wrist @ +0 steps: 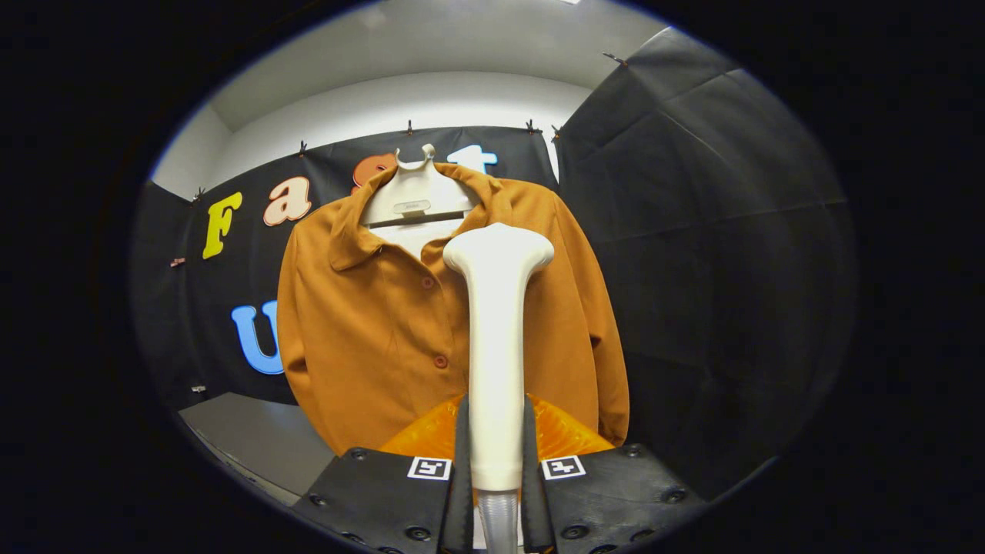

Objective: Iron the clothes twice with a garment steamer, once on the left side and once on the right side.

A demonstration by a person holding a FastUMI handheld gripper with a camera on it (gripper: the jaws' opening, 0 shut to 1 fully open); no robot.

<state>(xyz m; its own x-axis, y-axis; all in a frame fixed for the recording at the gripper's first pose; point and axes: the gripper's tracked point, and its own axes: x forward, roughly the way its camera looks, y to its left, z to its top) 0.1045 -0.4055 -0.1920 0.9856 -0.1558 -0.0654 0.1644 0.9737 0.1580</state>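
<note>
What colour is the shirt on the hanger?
Burnt orange, plain, in the gripper view: shirt.

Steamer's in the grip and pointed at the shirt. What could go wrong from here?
1. The gripper holds the steamer low on its handle, so the tall head may tilt or slip when it sweeps sideways.
2. The shirt hangs loose on a hanger; pushing the head against it may swing it away or pull it off.
3. The steamer sits near the button line, so one sweep may miss the outer left or right side.
</note>
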